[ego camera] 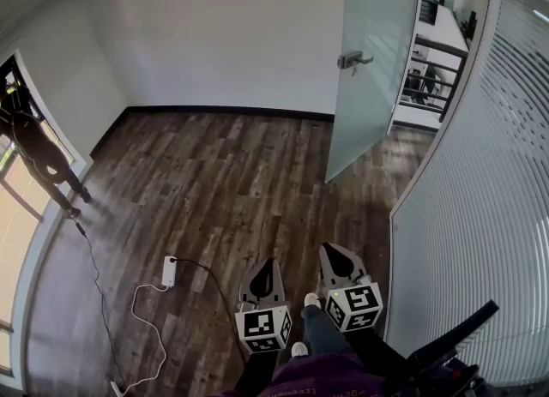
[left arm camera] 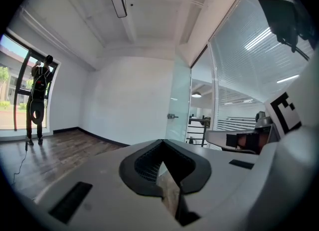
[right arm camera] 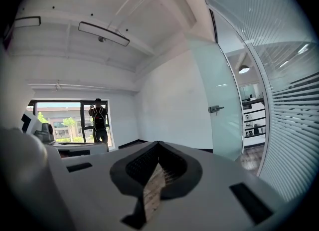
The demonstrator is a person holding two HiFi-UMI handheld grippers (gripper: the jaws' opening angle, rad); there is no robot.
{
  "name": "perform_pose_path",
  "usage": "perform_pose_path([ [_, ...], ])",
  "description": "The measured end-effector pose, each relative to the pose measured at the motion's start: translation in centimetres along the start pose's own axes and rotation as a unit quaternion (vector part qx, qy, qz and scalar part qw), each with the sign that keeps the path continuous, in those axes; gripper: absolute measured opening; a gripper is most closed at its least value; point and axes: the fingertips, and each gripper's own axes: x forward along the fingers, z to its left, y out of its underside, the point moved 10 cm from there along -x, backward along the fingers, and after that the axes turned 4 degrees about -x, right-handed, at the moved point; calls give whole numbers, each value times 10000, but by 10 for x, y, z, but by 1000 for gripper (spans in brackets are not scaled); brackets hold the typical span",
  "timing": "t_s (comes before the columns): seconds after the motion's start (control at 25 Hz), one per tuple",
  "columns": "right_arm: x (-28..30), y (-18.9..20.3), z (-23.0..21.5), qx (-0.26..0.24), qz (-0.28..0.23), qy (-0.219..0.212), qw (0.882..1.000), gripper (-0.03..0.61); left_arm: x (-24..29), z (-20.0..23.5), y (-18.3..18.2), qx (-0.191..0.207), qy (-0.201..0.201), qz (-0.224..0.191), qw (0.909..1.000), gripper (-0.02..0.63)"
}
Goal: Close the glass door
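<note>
**Approach to the open glass door, both grippers empty**

You stand on the dark plank floor (ego camera: 214,181) of a bare white-walled room. The ribbed glass partition (ego camera: 480,215) runs along your right side. The glass door (ego camera: 373,52) hangs at the far right corner, swung inward into the room, so the gap beside it shows railings and a corridor beyond. It is well apart from both tools, so the task appears to be at its approach stage.

The left gripper (ego camera: 271,261) and right gripper (ego camera: 327,249) sit low and side by side in front of you, and both point roughly level toward the door. Each has its jaws pressed together on nothing, which probably suits a push with a blunt closed tip rather than a pinch.

The door's lever handle (ego camera: 354,60) faces the room, and the right gripper is the nearer to it. A white power strip (ego camera: 169,270) and its cable (ego camera: 141,318) lie on the floor to your left, off the likely path
</note>
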Motion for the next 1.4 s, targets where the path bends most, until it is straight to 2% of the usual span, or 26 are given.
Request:
perform_pose_path([
  [0.16, 48, -5, -11, -29, -18, -145, 9999, -3, 38, 26, -4, -77, -217, 8, 9997, 0],
  [0.32, 108, -15, -27, -48, 28, -381, 9993, -3, 90, 48, -20, 28, -382, -25, 9993, 0],
  [0.64, 214, -35, -60, -238, 151, -918, 9954, -3, 194, 73, -41, 22, -450, -35, 9990, 0],
  [0.88, 270, -52, -87, -364, -69, -1057, 9937, -3, 245, 83, -59, 119, -541, -217, 9982, 0],
  [1.04, 299, -60, -92, -431, -309, -1313, 9899, -3, 269, 95, -66, 119, -601, -163, 9980, 0],
  [1.24, 338, -54, -98, -371, -336, -1293, 9903, -3, 306, 116, -64, 129, -499, -120, 9986, 0],
  [1.4, 389, -56, -103, -364, -454, -1194, 9911, -3, 351, 145, -71, 297, -298, -161, 9990, 0],
])
